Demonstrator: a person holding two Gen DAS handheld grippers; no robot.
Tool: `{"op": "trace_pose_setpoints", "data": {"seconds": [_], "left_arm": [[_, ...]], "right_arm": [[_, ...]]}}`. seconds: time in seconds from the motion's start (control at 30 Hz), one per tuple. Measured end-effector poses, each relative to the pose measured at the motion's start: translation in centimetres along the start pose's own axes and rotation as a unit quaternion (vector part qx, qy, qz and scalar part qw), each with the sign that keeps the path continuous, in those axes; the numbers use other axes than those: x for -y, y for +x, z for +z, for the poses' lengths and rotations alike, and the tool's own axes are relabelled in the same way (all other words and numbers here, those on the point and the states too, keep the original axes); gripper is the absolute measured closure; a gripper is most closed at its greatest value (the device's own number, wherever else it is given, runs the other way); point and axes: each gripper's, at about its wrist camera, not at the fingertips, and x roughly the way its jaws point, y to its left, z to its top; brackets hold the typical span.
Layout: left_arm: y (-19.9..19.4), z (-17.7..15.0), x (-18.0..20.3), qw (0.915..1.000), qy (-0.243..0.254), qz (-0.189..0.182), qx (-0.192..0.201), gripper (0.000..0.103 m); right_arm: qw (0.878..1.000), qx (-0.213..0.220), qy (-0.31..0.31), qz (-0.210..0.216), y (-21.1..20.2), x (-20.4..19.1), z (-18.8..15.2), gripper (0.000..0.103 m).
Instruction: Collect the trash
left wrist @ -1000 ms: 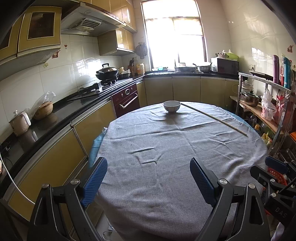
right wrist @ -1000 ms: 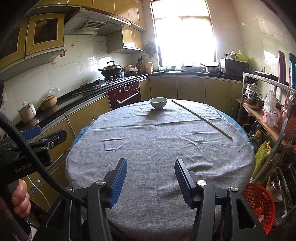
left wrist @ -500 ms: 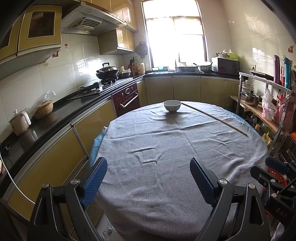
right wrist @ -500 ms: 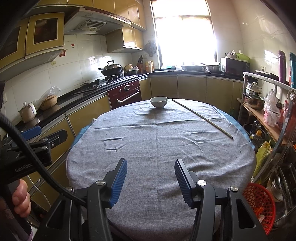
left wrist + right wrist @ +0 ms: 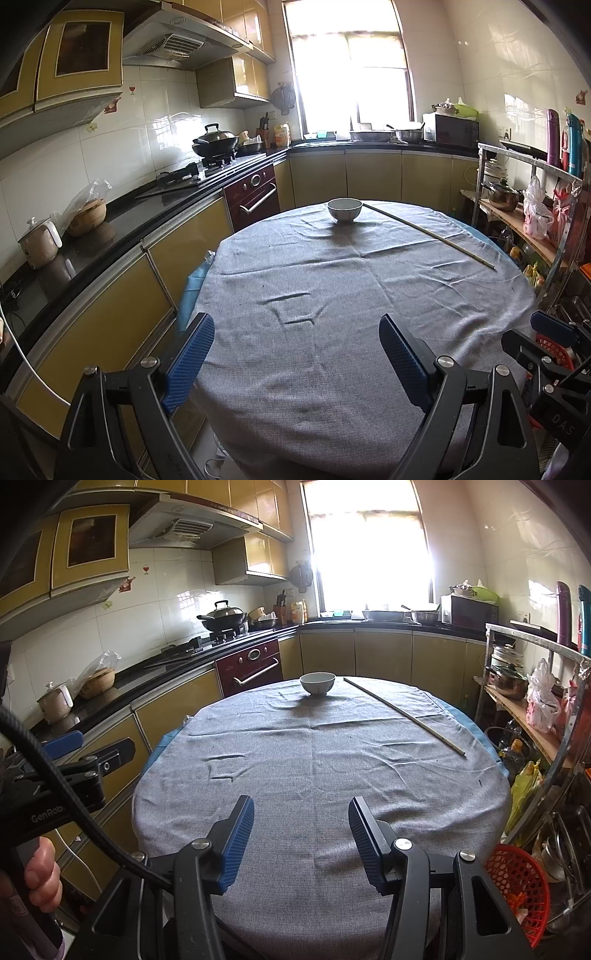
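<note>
Both wrist cams sit at near edge of round table (image 5: 332, 362), facing far window. Left cam is further left, catching more counter (image 5: 110, 236); right cam shows more rack (image 5: 532, 701). Shared: tabletop, bowl (image 5: 344, 209) at far edge.

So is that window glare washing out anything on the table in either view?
Left wrist view: window blown out white, yet bowl and long stick stay sharp. Right wrist view: same glare, tablecloth evenly lit; fisheye bends the cabinets.
</note>
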Motion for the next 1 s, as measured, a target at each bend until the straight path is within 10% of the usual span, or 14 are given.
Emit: {"op": "trace_pose_setpoints", "data": {"seconds": [1.0], "left_arm": [[0.7, -0.32, -0.17, 0.9999, -0.002, 0.002, -0.012, 0.012]], "right_arm": [[1.0, -0.003, 0.002, 0.0, 0.08, 0.2, -0.27, 0.046]]}}
